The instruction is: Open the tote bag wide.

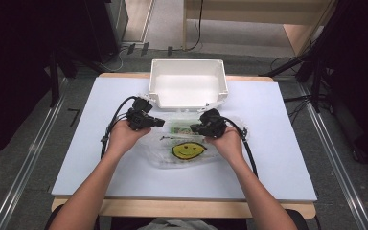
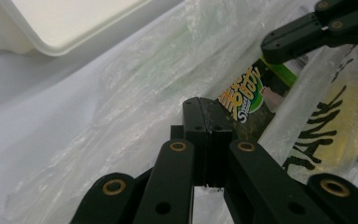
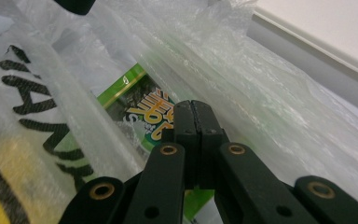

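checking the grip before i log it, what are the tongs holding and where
Both tongs are shut. The left tongs and right tongs sit at the clear plastic bag, but whether either pinches its film cannot be told.

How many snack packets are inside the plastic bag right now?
1 visible: a green snack packet inside the smiley plastic bag, near its end toward the white bin. Folds may hide others.

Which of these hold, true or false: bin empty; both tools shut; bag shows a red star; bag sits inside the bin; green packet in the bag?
1. The white bin is empty. True.
2. The left tool and the right tool are both shut. True.
3. The plastic bag shows a red star. False: a yellow smiley face.
4. The bag lies inside the bin. False: it lies on the table, in front of the bin.
5. A green packet shows through the bag. True.
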`<state>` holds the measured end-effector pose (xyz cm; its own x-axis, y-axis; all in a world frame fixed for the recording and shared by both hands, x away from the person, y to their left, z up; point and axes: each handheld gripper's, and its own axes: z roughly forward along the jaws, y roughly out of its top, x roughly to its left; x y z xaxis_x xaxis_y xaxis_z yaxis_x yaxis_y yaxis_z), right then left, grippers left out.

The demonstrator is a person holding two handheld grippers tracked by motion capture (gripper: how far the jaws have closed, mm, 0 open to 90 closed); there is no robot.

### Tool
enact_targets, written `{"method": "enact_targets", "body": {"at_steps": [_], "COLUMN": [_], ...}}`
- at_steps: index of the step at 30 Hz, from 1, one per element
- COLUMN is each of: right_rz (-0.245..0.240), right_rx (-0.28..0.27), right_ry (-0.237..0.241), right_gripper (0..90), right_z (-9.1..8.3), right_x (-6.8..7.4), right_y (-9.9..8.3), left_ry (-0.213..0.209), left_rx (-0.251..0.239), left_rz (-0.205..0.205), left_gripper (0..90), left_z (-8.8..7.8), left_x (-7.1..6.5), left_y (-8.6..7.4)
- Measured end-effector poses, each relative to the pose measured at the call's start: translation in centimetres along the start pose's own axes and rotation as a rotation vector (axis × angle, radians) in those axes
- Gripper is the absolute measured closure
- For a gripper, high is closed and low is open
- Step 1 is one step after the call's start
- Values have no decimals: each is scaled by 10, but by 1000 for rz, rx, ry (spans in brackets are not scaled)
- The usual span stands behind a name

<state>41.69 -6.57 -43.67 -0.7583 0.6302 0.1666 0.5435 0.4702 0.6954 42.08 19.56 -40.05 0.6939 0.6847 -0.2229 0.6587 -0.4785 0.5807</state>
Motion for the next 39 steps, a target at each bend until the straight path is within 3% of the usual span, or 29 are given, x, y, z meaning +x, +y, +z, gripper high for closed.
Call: {"method": "enact_targets", "body": {"at_steps": [3, 10, 17, 39], "right_rz": [-2, -26, -9, 63], "right_rx": [34, 28, 29, -7], "right_ry": [-20, -47, -68, -98], "right_gripper": [900, 900, 900, 900], "right_z": [8, 18, 23, 38], "right_x": [-1, -10, -19, -46], "right_y": [5, 20, 29, 26], "left_ry": [0, 1, -2, -44], "left_rx": [-1, 1, 11, 8], "left_rz": [5, -2, 3, 4], "left_gripper": [900, 900, 900, 900], "left_z": [1, 3, 4, 7], "left_x": [-2, -1, -3, -15], "left_y": [-3, -11, -18, -41]}}
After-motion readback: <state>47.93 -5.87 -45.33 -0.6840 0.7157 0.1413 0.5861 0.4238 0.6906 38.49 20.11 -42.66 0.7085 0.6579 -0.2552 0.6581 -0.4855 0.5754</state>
